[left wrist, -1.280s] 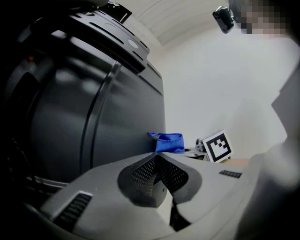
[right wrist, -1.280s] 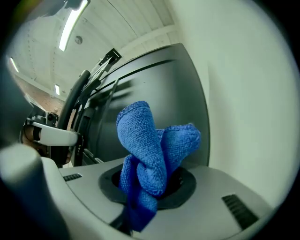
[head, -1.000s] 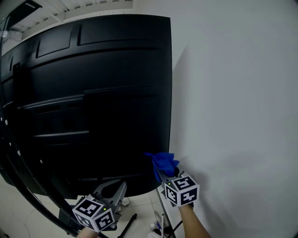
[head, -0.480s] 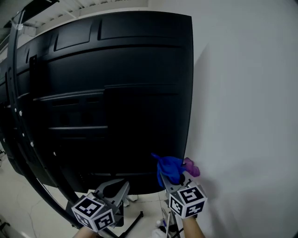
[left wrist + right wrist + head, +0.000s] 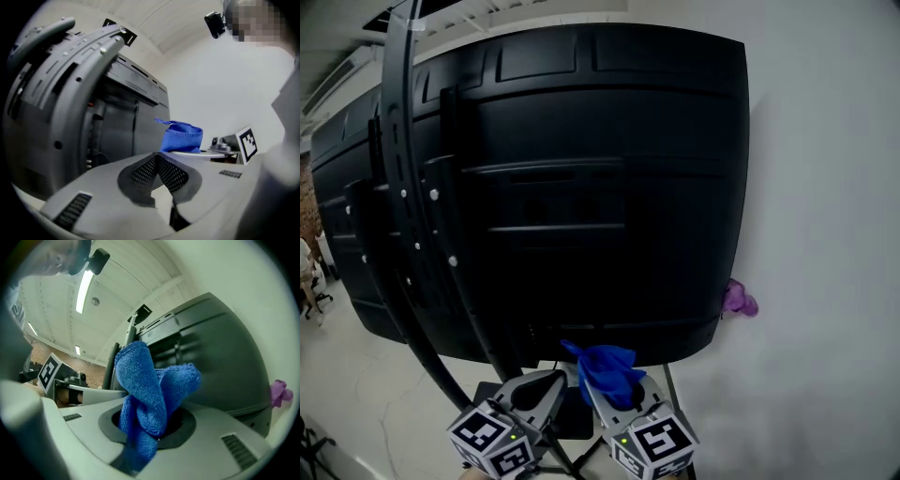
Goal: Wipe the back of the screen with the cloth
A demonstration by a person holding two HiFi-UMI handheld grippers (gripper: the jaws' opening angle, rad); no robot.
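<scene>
1. Right gripper [image 5: 609, 392], bottom centre of the head view, marker cube [image 5: 654, 445] nearest the camera. Jaws clamped on the cloth [image 5: 150, 397]: blue, bunched, standing up out of the jaws in two folds, one end trailing down between them.

2. Left gripper [image 5: 534, 392], just left of the right one, with its own marker cube [image 5: 492, 445] at the bottom edge. Its own view shows the mesh pads [image 5: 143, 171] meeting at the tips, nothing between them; the cloth shows beyond, above the other gripper's jaw.

3. Cloth in the head view: bottom centre, at the lower edge of the screen [image 5: 609, 187]. Contact with the panel cannot be told.

4. Screen back: large black ribbed panel filling the upper and middle frame.

5. Stand arm [image 5: 403, 234]: curved, black, studded with pale screws, crossing the left of the panel.

6. Purple object [image 5: 739, 301], small, at the panel's lower right edge against the white wall [image 5: 825, 187].
</scene>
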